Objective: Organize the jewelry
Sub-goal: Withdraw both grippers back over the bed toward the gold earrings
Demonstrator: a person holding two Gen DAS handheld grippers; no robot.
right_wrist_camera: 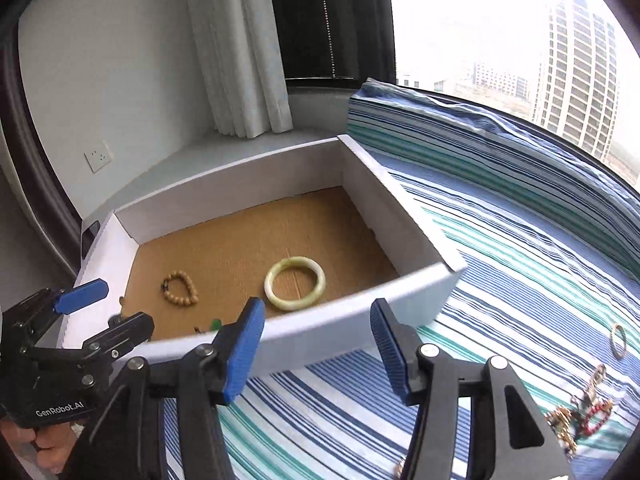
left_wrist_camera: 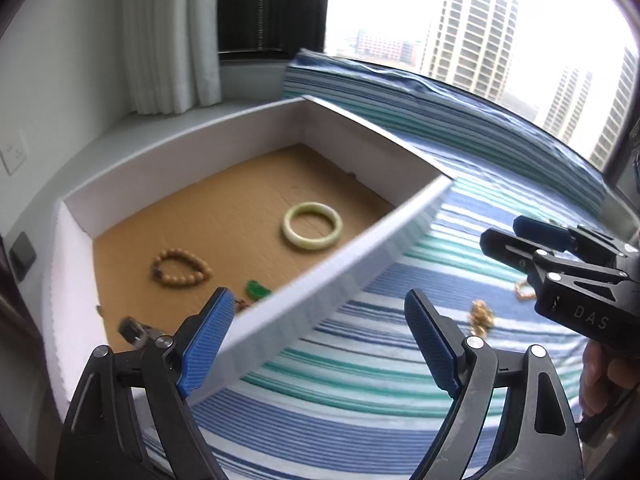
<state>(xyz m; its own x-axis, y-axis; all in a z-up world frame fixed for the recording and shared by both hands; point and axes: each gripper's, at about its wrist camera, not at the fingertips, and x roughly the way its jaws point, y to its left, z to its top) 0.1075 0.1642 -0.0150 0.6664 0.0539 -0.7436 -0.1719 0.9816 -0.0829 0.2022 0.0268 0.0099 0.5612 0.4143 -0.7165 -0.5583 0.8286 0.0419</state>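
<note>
Both grippers, left gripper (left_wrist_camera: 316, 340) and right gripper (right_wrist_camera: 318, 344), have jaws apart and empty. Box (right_wrist_camera: 360, 312) wall sits just ahead of them, bangle (right_wrist_camera: 295, 283) and bead bracelet (right_wrist_camera: 180, 288) inside. Loose jewelry (right_wrist_camera: 580, 412) lies right of the right gripper on the striped bed (right_wrist_camera: 520, 280). Risk: fingers snagging tangled chains or knocking the box wall.

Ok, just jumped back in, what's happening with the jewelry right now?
A person holds a gripper in each hand over the striped bedspread. Both the left gripper and the right gripper are open and hold nothing. The white box already contains a pale green bangle, a beaded bracelet and a small green piece. More jewelry still lies on the bedspread.
</note>
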